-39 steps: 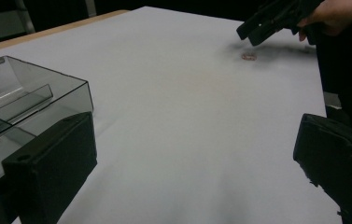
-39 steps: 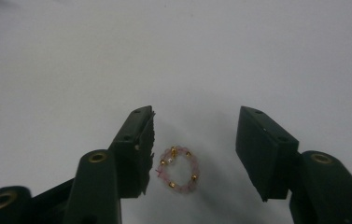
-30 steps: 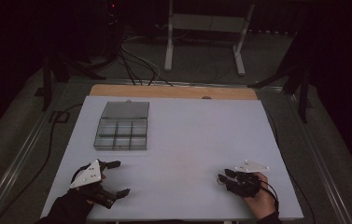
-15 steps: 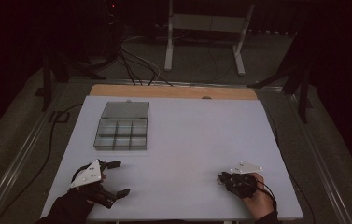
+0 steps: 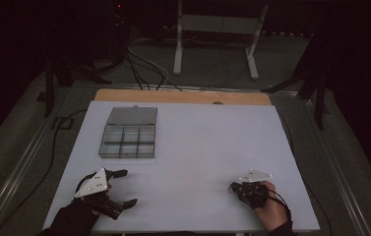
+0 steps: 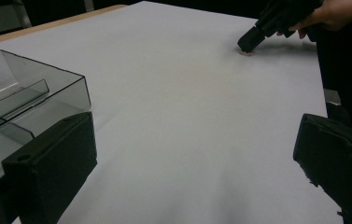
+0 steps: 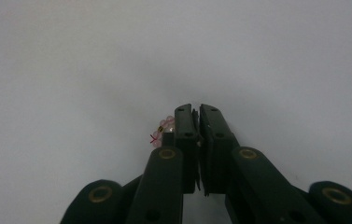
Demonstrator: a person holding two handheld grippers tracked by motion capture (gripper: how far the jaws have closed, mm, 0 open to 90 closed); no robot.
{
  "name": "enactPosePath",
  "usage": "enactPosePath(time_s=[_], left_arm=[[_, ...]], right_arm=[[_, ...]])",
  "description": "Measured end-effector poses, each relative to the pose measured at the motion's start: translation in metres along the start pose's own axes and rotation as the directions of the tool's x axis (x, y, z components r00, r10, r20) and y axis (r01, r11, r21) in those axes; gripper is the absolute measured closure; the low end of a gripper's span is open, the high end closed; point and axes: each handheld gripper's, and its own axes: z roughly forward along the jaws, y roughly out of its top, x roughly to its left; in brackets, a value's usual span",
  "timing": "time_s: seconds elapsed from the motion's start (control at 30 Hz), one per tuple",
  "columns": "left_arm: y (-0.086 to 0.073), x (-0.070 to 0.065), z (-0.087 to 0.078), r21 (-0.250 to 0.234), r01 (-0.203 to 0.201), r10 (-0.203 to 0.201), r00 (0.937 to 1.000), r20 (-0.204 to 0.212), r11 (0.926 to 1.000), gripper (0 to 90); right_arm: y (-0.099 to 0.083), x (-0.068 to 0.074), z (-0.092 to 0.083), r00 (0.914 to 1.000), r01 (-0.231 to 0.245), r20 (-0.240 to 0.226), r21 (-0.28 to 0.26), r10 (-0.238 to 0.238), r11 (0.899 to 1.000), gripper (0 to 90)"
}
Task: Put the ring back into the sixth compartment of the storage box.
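High view, left gripper (image 5: 124, 189): near the table's (image 5: 212, 147) front left corner, jaws spread wide with nothing between them.
High view, right gripper (image 5: 233, 187): near the front right, jaws just closed, tips down at the white surface.
High view, compartment box (image 5: 128, 140): clear, lid open, on the left half, well apart from both grippers.
Left gripper view: its own jaws stand far apart; the compartment box (image 6: 24, 102) lies just beside the left jaw; the right gripper (image 6: 250, 42) touches down at a pinkish speck far across.
Right gripper view, bead bracelet (image 7: 162, 129): pink beads with a red thread, peeking out at the left of the shut jaws; whether the pads pinch it, I cannot tell.
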Motion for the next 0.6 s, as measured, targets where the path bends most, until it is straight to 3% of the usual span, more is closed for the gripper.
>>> enactPosePath(time_s=[0.27, 0.43, 0.6], left_arm=[[0.0000, 0.0002, 0.0000, 0.001, 0.000, 0.000, 1.0000, -0.006, 1.0000, 0.4], [0.0002, 0.0006, -0.0007, -0.001, 0.000, 0.000, 1.0000, -0.006, 1.0000, 0.4], [0.0002, 0.0005, -0.0006, 0.001, 0.001, -0.001, 1.0000, -0.006, 1.0000, 0.4]], right_arm=[[-0.0003, -0.0021, 0.0001, 0.9996, -0.024, -0.013, -0.002, 0.024, 1.000, 87.4], [-0.0004, 0.0002, 0.0001, 0.9995, -0.032, 0.006, -0.011, 0.032, 0.999, 87.4], [-0.0016, -0.0044, -0.0007, 0.9971, -0.074, -0.017, -0.021, 0.074, 0.997, 87.4]])
